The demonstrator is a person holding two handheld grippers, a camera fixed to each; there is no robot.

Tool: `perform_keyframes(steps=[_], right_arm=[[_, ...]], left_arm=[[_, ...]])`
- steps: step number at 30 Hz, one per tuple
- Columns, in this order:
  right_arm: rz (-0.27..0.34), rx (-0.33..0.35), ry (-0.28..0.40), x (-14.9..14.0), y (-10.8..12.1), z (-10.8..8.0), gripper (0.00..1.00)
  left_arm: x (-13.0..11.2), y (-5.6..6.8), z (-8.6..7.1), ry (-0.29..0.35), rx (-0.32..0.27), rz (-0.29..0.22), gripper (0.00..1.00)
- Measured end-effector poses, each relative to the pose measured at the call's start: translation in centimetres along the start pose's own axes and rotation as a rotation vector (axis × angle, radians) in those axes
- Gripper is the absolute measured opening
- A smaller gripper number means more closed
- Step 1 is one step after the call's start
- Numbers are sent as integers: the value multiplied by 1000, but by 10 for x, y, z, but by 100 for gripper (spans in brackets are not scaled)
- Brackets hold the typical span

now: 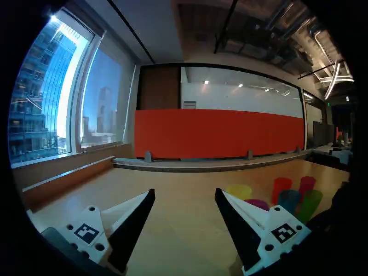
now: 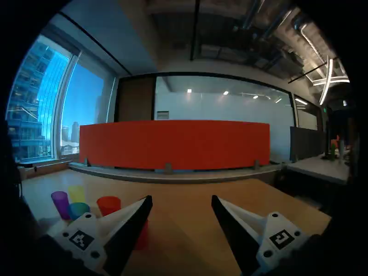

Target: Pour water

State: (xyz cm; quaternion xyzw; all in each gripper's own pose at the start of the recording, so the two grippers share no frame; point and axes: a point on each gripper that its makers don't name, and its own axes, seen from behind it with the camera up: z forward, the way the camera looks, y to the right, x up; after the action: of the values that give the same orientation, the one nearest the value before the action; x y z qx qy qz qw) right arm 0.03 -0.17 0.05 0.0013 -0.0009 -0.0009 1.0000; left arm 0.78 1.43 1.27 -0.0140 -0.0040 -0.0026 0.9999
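left gripper (image 1: 184, 191): fingers spread, empty, over the wooden table (image 1: 184, 239).
right gripper (image 2: 181, 198): fingers spread, empty.
coloured cups (image 1: 289, 200): clustered upright on the table, between the two grippers.
step: judged the opening reach; no cup held.
next move: close squarely on one cup; cannot tell which holds water.

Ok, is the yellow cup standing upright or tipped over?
Upright: the yellow cup stands on the table, rim up, in the right gripper view. Whether it holds water, cannot tell.
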Motion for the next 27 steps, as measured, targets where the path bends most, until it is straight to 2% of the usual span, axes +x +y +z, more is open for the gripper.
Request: perform_keyframes(steps=[5,11,20,27], right_arm=[[-21,27,-21,7,-12,3,100],[-46,50,-26,36,-18,5,100],[0,56,-46,79,-11,12,100],[23,81,-52,107,-13,15,100]], left_arm=[[24,13,8,-6,-43,-3,97],[68,25,15,13,-79,8,97],[117,44,24,16,-150,10,97],[145,55,30,22,-208,-22,97]])
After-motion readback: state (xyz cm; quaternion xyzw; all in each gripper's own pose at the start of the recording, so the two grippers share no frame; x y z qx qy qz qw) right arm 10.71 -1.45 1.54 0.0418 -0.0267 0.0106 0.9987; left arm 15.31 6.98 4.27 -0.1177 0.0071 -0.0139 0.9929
